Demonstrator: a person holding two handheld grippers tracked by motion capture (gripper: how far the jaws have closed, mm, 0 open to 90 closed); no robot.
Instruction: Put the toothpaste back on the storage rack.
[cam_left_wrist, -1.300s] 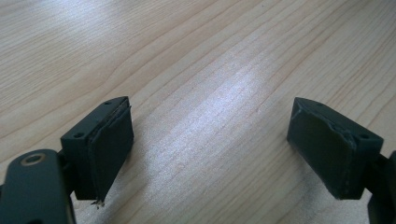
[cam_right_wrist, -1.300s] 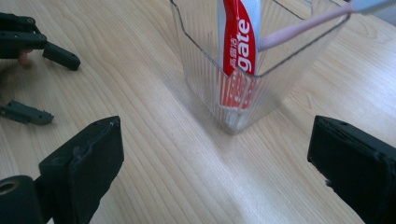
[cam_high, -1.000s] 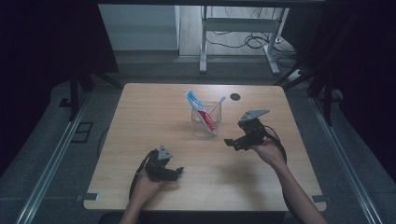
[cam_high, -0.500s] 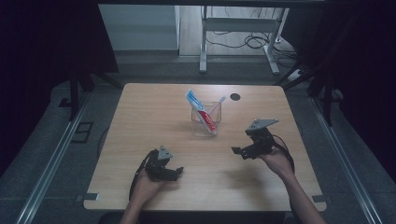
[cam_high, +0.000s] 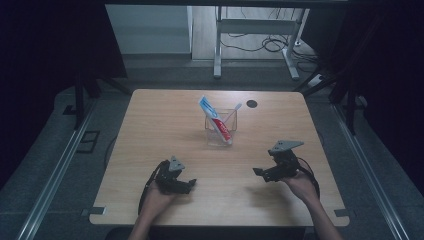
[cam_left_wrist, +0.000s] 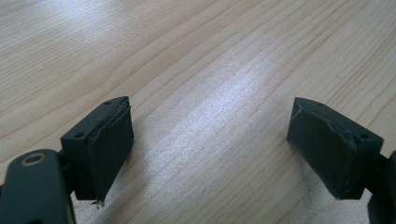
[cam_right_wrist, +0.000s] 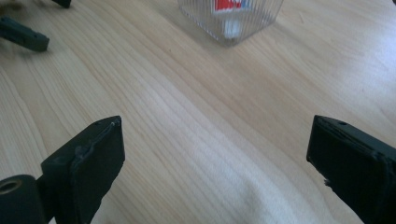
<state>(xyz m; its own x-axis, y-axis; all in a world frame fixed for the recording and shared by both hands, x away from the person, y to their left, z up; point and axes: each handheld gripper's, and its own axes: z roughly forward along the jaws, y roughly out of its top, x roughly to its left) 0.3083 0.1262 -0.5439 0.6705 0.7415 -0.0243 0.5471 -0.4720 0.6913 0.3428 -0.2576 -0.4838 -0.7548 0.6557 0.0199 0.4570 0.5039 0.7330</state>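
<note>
A clear ribbed cup (cam_high: 220, 131) stands in the middle of the wooden table (cam_high: 160, 120), holding a red, white and blue toothpaste tube (cam_high: 215, 119) and a white toothbrush (cam_high: 234, 109). My right gripper (cam_high: 261, 173) hovers open at the front right, well short of the cup, jaws pointing left. In the right gripper view its jaws (cam_right_wrist: 215, 130) stand wide apart over bare wood, with the cup's base (cam_right_wrist: 231, 18) ahead. My left gripper (cam_high: 186, 184) rests at the front left, open. Its jaws (cam_left_wrist: 210, 116) are spread over bare wood with nothing between them.
A small dark round hole (cam_high: 251, 104) sits near the table's far edge. Beyond the table stand a metal frame (cam_high: 252, 30) and floor cables (cam_high: 270, 44). The other gripper's jaw (cam_right_wrist: 23, 35) appears at the top left of the right gripper view.
My right gripper has drawn back from beside the cup toward the table's front right, staying open. The left gripper has not moved.
</note>
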